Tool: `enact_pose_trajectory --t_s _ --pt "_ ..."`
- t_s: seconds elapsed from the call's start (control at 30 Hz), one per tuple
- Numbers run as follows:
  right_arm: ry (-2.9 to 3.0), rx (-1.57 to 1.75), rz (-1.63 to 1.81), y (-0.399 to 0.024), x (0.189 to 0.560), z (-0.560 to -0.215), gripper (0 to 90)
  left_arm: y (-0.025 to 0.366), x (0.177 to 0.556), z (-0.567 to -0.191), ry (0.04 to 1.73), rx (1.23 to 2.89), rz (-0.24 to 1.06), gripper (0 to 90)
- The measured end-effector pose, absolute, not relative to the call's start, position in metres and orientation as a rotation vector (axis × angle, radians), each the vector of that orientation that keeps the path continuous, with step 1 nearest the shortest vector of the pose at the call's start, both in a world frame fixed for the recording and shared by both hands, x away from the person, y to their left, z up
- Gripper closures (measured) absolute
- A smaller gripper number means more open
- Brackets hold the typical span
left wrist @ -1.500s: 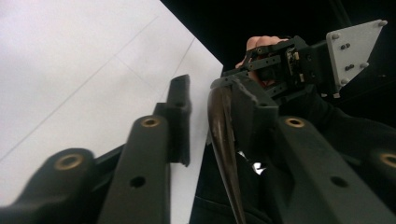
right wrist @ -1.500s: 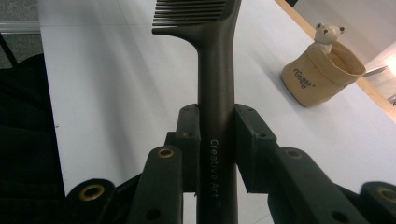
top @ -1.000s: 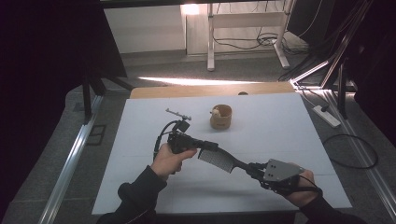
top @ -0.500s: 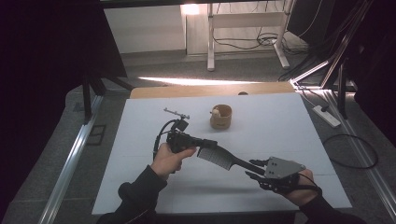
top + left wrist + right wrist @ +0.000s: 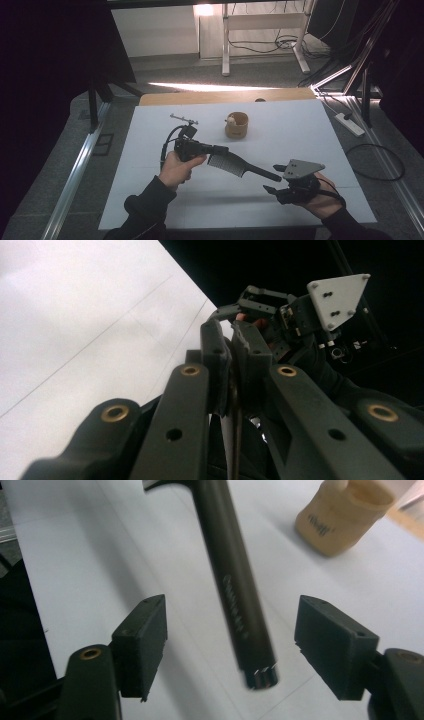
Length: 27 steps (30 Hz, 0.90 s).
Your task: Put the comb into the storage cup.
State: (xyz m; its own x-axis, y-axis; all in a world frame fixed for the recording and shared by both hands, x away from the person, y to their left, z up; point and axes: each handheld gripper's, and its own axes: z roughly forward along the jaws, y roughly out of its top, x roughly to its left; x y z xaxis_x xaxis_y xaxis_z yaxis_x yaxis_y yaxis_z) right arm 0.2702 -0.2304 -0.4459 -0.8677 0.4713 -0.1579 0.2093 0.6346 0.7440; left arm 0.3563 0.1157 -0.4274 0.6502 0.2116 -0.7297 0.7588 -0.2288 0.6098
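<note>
White table (image 5: 320, 135) surface carries the work, with bare room on all sides of the two hands. Black comb (image 5: 235, 165) is held above the table's middle, just in front of the person, toothed end at the left gripper (image 5: 215, 149), handle slanting toward the right gripper (image 5: 274, 179). Left gripper's jaws are clamped on the comb's toothed end; in the left gripper view the pads press together on its thin edge. Right gripper's jaws have just been opening: they stand apart on either side of the handle's tip (image 5: 260, 672), pads clear of it. Near edge of the table lies just below the right hand (image 5: 320, 200). Wooden cup (image 5: 236, 125) stands farther back, near the centre, well apart from the comb and out of its line. Beyond the far edge, floor with cables and a desk frame.
</note>
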Motion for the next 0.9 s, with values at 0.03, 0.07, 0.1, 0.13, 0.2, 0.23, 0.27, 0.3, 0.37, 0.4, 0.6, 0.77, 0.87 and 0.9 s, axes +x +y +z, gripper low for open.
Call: enact_pose_trajectory --t_s 0.03,0.07,0.1,0.13,0.2,0.23,0.27,0.3,0.37,0.4,0.6,0.77,0.87,0.9 --pt "2.532 0.551 1.083 -0.23 0.271 -0.447 26.3 0.116 0.356 -0.427 0.784 1.769 -0.614 83.4" --pt "2.544 0.571 1.076 -0.23 0.272 -0.447 25.2 0.117 0.356 -0.427 0.782 1.769 -0.61 83.4" --pt "2.558 0.579 1.075 -0.23 0.273 -0.448 24.2 0.118 0.356 -0.426 0.783 1.768 -0.606 83.4" --pt "2.567 0.586 1.071 -0.23 0.273 -0.449 23.5 0.118 0.356 -0.426 0.784 1.767 -0.602 83.4" --pt "2.58 0.605 1.074 -0.231 0.274 -0.449 20.6 0.12 0.356 -0.425 0.784 1.768 -0.59 83.4" --pt "2.583 0.621 1.075 -0.232 0.275 -0.45 19.0 0.121 0.356 -0.424 0.786 1.764 -0.585 83.4" --pt "2.586 0.631 1.075 -0.232 0.276 -0.45 17.6 0.122 0.357 -0.424 0.789 1.761 -0.581 83.4" --pt "2.591 0.641 1.075 -0.233 0.277 -0.45 16.4 0.123 0.357 -0.424 0.789 1.763 -0.576 83.4" --pt "2.595 0.656 1.073 -0.234 0.278 -0.451 13.7 0.125 0.357 -0.424 0.796 1.759 -0.564 83.4" --pt "2.597 0.66 1.071 -0.235 0.279 -0.451 12.7 0.126 0.357 -0.424 0.802 1.756 -0.563 83.4" --pt "2.599 0.682 1.065 -0.239 0.281 -0.454 6.3 0.131 0.359 -0.422 0.815 1.751 -0.534 83.4" --pt "2.602 0.721 1.049 -0.242 0.283 -0.455 3.9 0.137 0.36 -0.418 0.826 1.742 -0.504 83.4" --pt "2.607 0.738 1.024 -0.245 0.284 -0.457 3.2 0.139 0.36 -0.416 0.833 1.747 -0.487 83.4" --pt "2.608 0.745 1.016 -0.246 0.284 -0.457 2.7 0.141 0.36 -0.416 0.839 1.747 -0.479 83.4"
